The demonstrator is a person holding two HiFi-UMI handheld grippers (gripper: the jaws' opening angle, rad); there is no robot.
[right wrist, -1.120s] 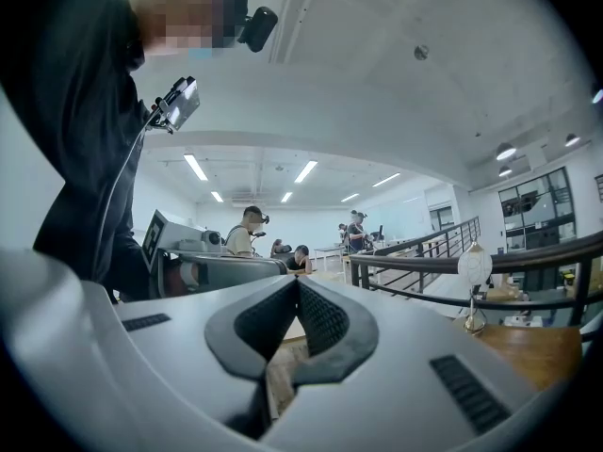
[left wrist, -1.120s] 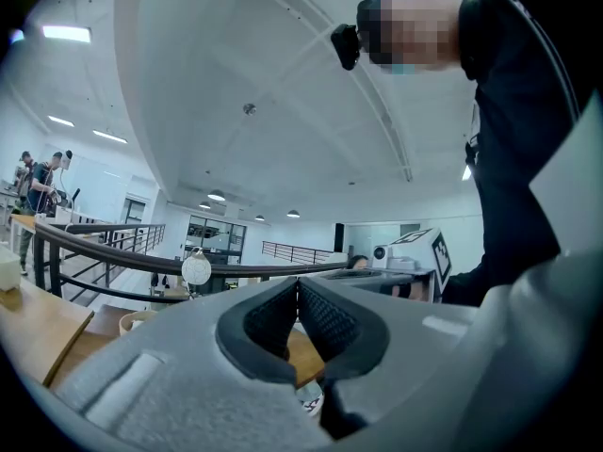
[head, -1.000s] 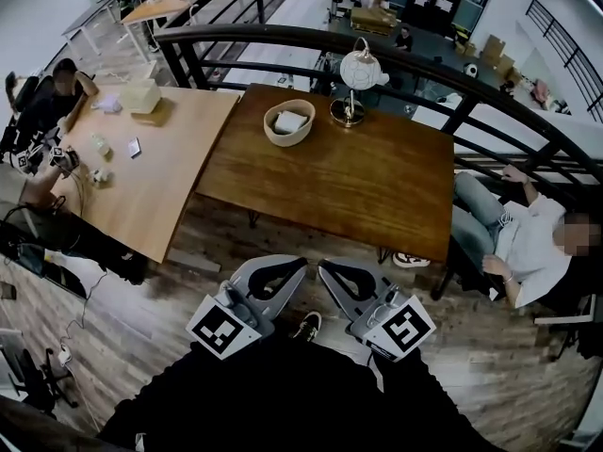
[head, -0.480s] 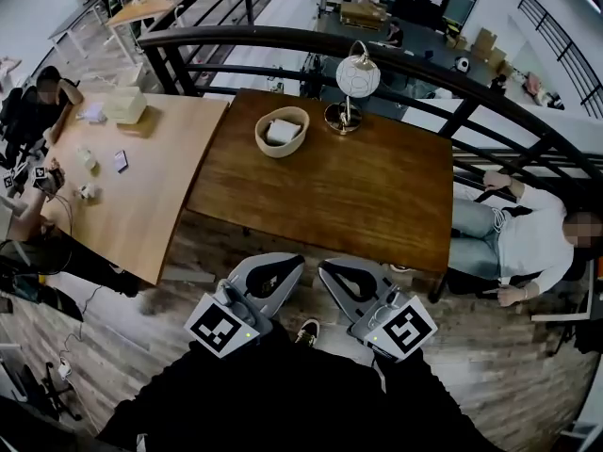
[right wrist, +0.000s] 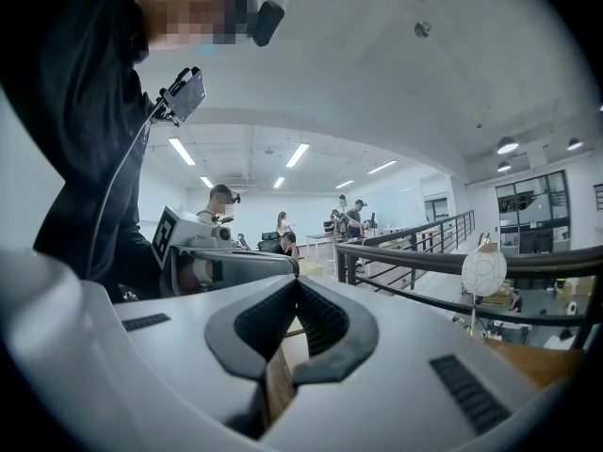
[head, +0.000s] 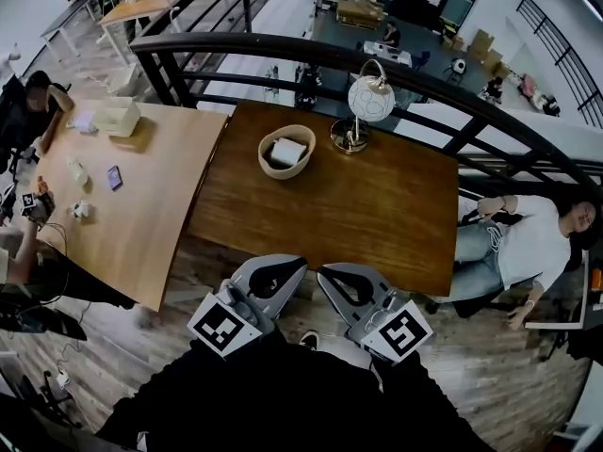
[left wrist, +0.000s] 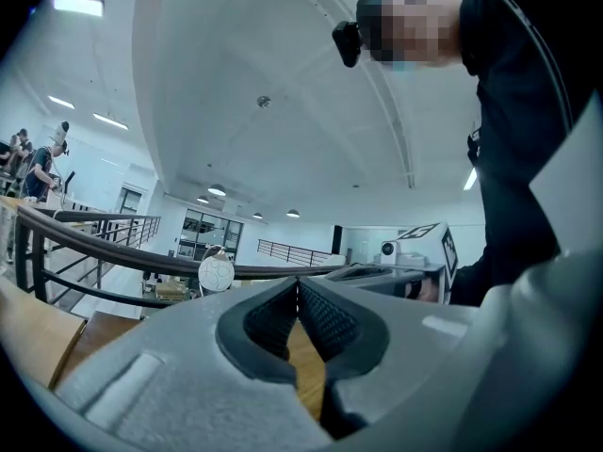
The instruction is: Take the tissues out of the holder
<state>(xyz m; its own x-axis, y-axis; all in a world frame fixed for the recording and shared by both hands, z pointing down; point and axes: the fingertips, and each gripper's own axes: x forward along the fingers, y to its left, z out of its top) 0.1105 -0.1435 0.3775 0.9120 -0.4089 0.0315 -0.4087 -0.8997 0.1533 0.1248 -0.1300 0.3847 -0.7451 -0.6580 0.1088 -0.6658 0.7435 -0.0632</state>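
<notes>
Dark wooden tabletop (head: 377, 205) by railing is carrying round beige holder (head: 267, 164), white tissues (head: 288, 151) lying inside. I'm holding left hand-held gripper (head: 300, 263) and right hand-held gripper (head: 322, 271) clenched, empty, near tabletop's front edge. Risk: tugging tissues, dragging light holder into white globe lamp (head: 370, 99) just beside it.

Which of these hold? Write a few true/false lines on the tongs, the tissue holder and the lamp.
1. The left tongs are shut with nothing between them. True.
2. The right tongs grip a tissue. False: they are shut and empty.
3. The white tissues lie inside the round beige holder. True.
4. The holder sits at the near edge of the dark wooden table, touching the tongs. False: it sits toward the far side, well apart from both tongs.
5. In the head view, the white globe lamp stands left of the holder. False: it stands to the holder's right.
</notes>
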